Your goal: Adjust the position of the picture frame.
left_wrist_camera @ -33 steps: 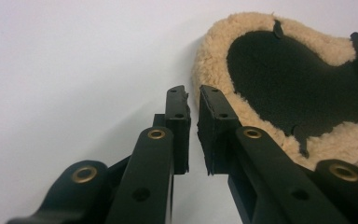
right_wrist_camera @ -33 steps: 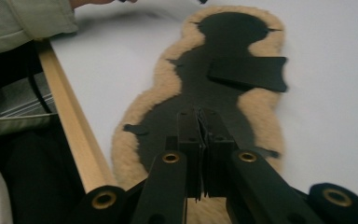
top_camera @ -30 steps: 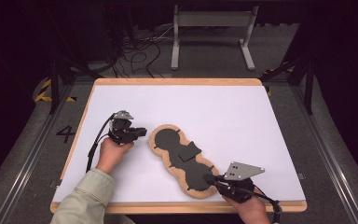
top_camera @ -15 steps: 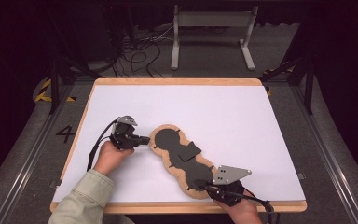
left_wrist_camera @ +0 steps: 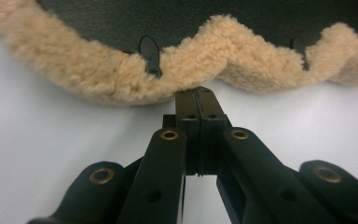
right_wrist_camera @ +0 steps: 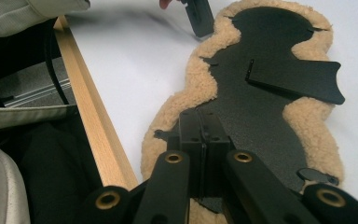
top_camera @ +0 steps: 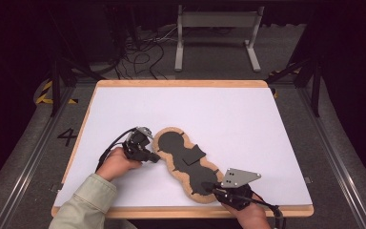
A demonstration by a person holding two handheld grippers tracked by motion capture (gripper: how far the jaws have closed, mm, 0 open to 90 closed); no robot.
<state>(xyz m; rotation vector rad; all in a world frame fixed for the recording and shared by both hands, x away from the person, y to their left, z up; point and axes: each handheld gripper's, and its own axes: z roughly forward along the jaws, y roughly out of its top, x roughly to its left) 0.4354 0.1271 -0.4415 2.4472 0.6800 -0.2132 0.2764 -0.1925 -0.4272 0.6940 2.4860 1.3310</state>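
A long black pad [top_camera: 186, 162] with a tan fleece rim lies slantwise on the white table [top_camera: 228, 114], and a black flap [top_camera: 194, 154] sticks up from its middle. My left gripper [top_camera: 156, 157] is shut, its tips [left_wrist_camera: 199, 92] touching the fleece rim [left_wrist_camera: 121, 79] at the pad's left side, with nothing seen between them. My right gripper [top_camera: 208, 187] is shut too, its tips [right_wrist_camera: 199, 115] over the black surface [right_wrist_camera: 256, 116] at the pad's near end. The left gripper's jaws [right_wrist_camera: 199, 18] also show far off in the right gripper view.
The table's wooden front edge [right_wrist_camera: 93, 116] runs just beside the pad's near end. Behind the table stand a grey metal frame [top_camera: 217, 36] and loose cables [top_camera: 138, 52] on the floor. A pale sleeve [top_camera: 88, 202] reaches in at the lower left.
My left gripper has slid nearer and to the right along the pad's rim, and its tips now touch the fleece. The right gripper has barely shifted.
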